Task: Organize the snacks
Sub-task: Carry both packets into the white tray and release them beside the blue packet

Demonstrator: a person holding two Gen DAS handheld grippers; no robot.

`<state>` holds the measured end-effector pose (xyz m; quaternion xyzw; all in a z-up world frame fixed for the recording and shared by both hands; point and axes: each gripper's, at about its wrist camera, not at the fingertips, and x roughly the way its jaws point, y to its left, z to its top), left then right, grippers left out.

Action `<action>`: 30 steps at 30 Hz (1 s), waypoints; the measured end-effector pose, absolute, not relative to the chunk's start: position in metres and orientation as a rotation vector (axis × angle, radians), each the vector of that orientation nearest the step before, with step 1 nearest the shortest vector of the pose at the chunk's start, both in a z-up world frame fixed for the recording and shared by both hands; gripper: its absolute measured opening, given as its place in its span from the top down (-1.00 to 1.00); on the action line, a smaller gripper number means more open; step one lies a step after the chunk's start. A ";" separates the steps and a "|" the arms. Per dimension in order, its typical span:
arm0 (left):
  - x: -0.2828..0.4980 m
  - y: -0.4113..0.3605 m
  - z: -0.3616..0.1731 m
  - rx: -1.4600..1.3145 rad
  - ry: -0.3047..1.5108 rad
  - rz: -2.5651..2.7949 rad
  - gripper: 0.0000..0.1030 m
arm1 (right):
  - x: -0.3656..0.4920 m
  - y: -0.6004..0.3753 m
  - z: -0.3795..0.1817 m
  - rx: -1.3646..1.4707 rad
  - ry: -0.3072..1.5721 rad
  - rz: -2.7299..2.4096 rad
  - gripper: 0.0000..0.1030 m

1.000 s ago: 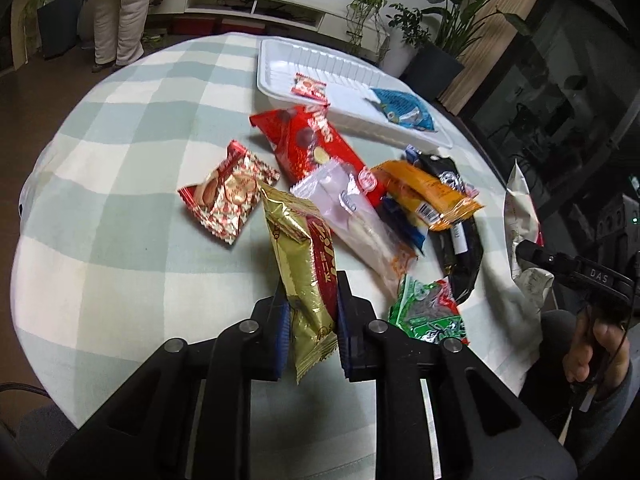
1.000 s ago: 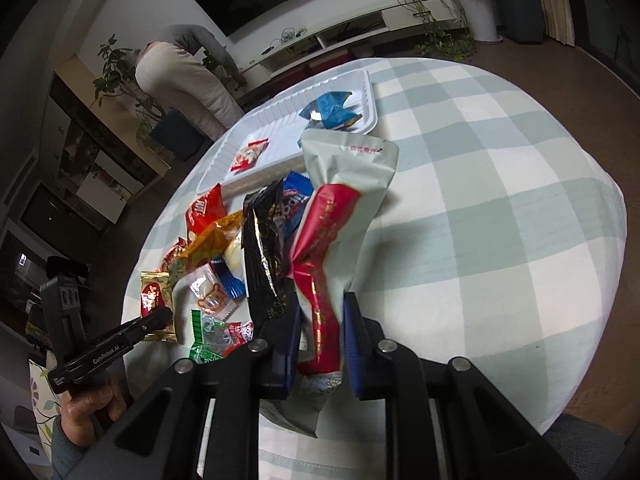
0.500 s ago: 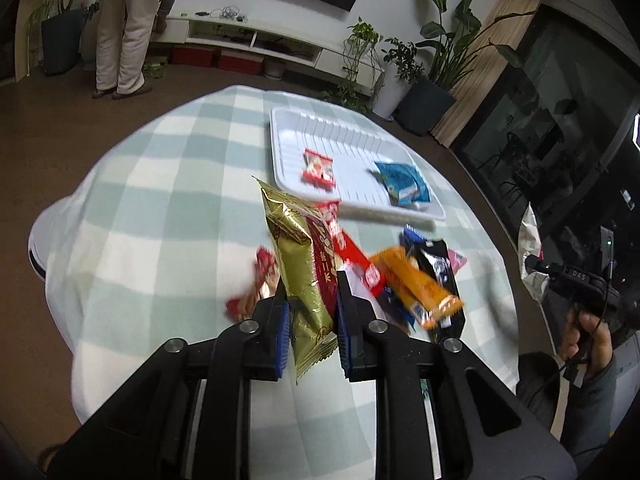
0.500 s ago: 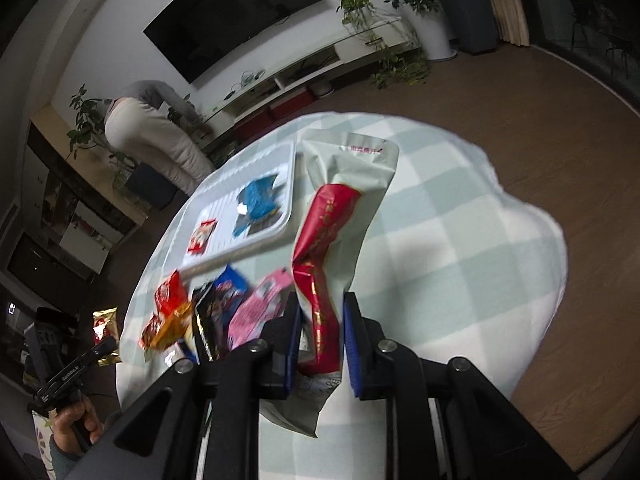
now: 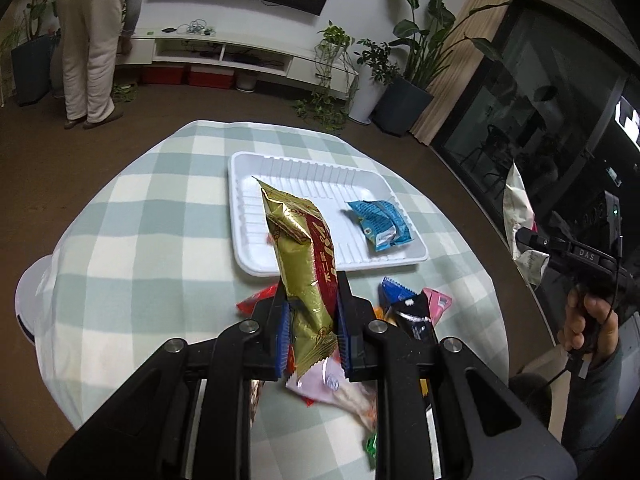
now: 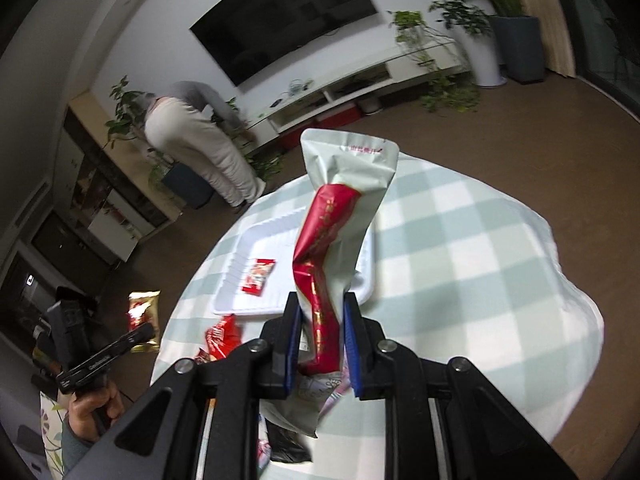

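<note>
While both grippers hang above the round checked table (image 5: 132,216), the left gripper (image 5: 311,322) squeezes a shiny gold and red snack bag (image 5: 301,256). The right gripper (image 6: 320,334) pinches a tall pale bag with a red stripe (image 6: 342,216). Beyond sits a white ribbed tray (image 5: 316,174) holding a crinkly blue packet (image 5: 382,226).

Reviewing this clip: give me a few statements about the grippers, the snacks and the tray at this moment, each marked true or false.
1. The left gripper is shut on a gold and red snack packet. True.
2. The right gripper is open and holds nothing. False: it is shut on a pale green and red pouch.
3. The white tray holds a blue packet. True.
4. A small red packet lies in the tray. True.
5. The tablecloth is plain red. False: it is checked pale green and white.
</note>
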<state>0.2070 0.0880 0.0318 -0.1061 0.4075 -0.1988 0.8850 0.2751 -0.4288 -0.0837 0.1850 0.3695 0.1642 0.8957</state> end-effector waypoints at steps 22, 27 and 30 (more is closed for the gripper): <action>0.383 0.017 -0.041 -0.032 1.016 -0.419 0.66 | 0.426 -0.290 -0.152 0.066 0.963 0.408 0.58; 0.393 0.009 -0.068 -0.006 1.069 -0.410 0.66 | 0.441 -0.288 -0.176 0.023 1.019 0.372 0.58; 0.394 0.007 -0.071 -0.002 1.063 -0.404 0.66 | 0.446 -0.287 -0.188 -0.002 1.038 0.359 0.58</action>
